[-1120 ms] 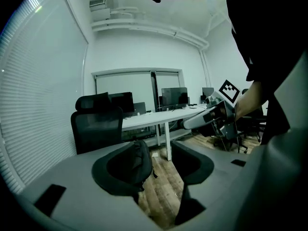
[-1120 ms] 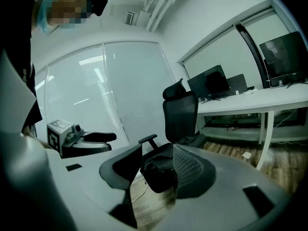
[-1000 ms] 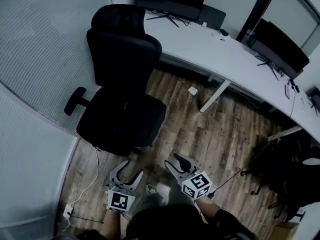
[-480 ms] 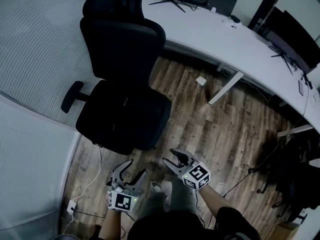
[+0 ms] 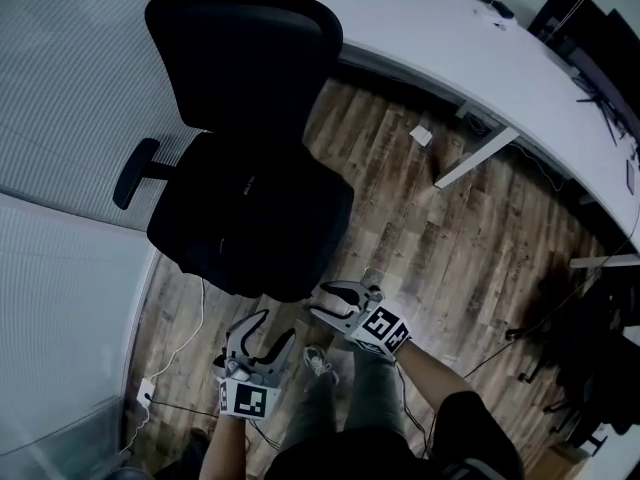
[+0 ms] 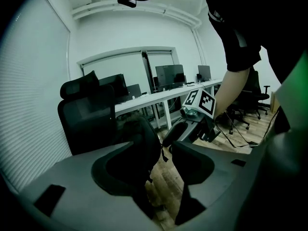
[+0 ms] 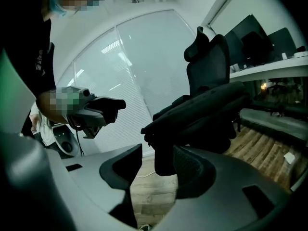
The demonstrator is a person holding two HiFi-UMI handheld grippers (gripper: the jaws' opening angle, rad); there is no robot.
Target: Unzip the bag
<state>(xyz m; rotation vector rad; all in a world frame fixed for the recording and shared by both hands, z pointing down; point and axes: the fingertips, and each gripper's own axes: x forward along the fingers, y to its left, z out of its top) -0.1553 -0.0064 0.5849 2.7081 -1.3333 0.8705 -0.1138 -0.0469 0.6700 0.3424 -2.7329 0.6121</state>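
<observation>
Left claw (image 5: 271, 327) near left over the wood-plank floor (image 5: 450, 238), jaws apart, nothing between | right claw (image 5: 324, 301) just right of it, jaws apart, empty | black bag (image 5: 250, 213): seems the dark bulk on the black office chair (image 5: 240, 58), hard to tell from the seat | long white counter (image 5: 450, 38) far right

From the head view's centre, the office chair (image 5: 250, 208) stands at 10 to 11 o'clock on the wooden floor (image 5: 470, 248). The desk (image 5: 450, 38) curves behind it from 12 to 3 o'clock, with a monitor (image 5: 600, 33) on its 2 o'clock end. A small box (image 5: 421, 135) lies on the floor at 1 o'clock, near the desk leg (image 5: 475, 158) (just under the desk's edge). The left gripper (image 5: 268, 328) and right gripper (image 5: 325, 301) sit side by side at 6 o'clock, before the chair's seat. A cable (image 5: 185, 346) lies at 7 o'clock.
</observation>
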